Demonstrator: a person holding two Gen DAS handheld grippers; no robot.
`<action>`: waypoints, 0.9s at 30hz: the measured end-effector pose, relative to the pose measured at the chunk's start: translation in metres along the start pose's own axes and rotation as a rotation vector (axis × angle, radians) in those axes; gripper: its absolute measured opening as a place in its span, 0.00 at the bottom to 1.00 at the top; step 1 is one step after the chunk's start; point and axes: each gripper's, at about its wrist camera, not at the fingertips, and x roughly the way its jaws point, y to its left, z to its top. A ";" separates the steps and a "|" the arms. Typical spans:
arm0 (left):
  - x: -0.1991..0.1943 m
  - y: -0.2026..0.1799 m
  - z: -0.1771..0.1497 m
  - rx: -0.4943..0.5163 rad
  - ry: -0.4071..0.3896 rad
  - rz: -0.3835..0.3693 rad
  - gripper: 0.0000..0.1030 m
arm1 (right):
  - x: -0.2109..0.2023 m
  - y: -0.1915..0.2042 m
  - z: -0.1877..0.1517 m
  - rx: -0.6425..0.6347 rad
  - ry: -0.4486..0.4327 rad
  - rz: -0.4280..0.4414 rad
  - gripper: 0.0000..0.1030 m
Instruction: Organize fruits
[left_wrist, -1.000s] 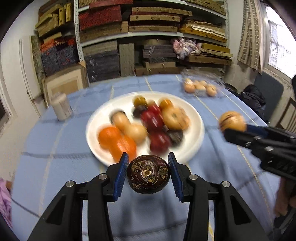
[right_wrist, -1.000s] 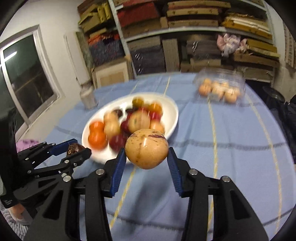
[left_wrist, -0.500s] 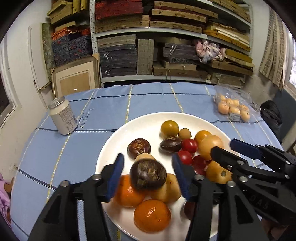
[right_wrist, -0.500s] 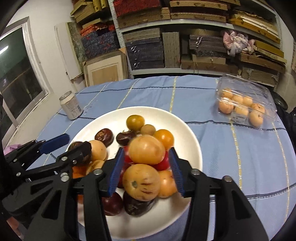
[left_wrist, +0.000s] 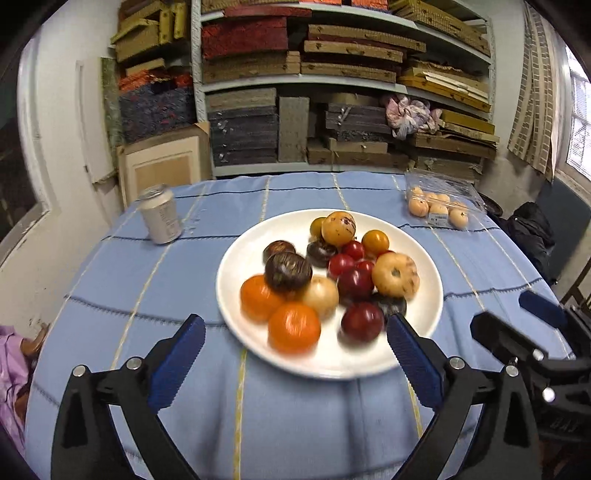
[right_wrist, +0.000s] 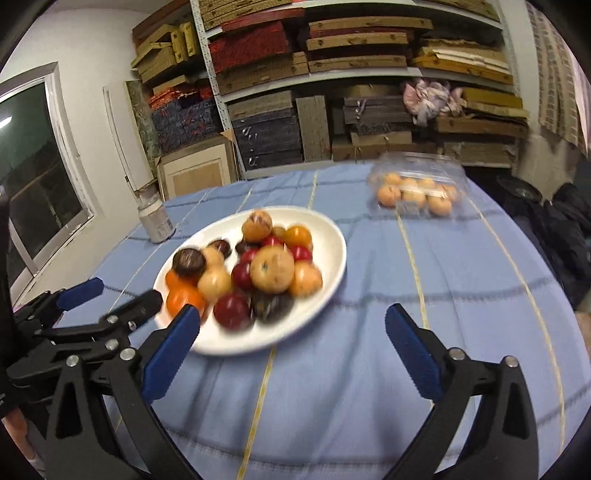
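Observation:
A white plate (left_wrist: 236, 266) (right_wrist: 332, 236) holds a pile of mixed fruits: oranges, red ones, dark brown ones and tan ones. A dark brown fruit (left_wrist: 288, 271) (right_wrist: 189, 261) rests on the oranges at the left of the pile. A tan fruit with a dark blotch (left_wrist: 338, 227) (right_wrist: 257, 226) sits on top at the back. My left gripper (left_wrist: 295, 328) (right_wrist: 123, 291) hovers at the plate's near edge, its jaws opening wide with nothing between them. My right gripper (right_wrist: 291, 314) (left_wrist: 506, 312) is to the right of the plate, jaws opening too, also empty.
A drink can (left_wrist: 160, 214) stands at the table's far left. A clear plastic box of small orange fruits (left_wrist: 439, 206) (right_wrist: 413, 192) lies at the far right. Shelves of stacked boxes rise behind the round table. A dark chair with a bag (left_wrist: 532, 229) is on the right.
Each gripper carried its fruit over the plate and let go: the dark brown fruit and the tan fruit now lie in the pile. Both grippers spread wide and drew back toward the near edge.

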 end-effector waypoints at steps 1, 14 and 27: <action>-0.004 0.000 -0.003 -0.002 -0.004 0.003 0.96 | -0.008 0.001 -0.008 0.008 0.004 -0.009 0.96; -0.033 0.012 -0.036 -0.040 0.004 0.033 0.96 | -0.042 0.021 -0.045 -0.120 -0.059 -0.158 0.96; -0.036 0.014 -0.040 -0.036 -0.039 0.050 0.96 | -0.034 0.018 -0.042 -0.117 -0.041 -0.157 0.96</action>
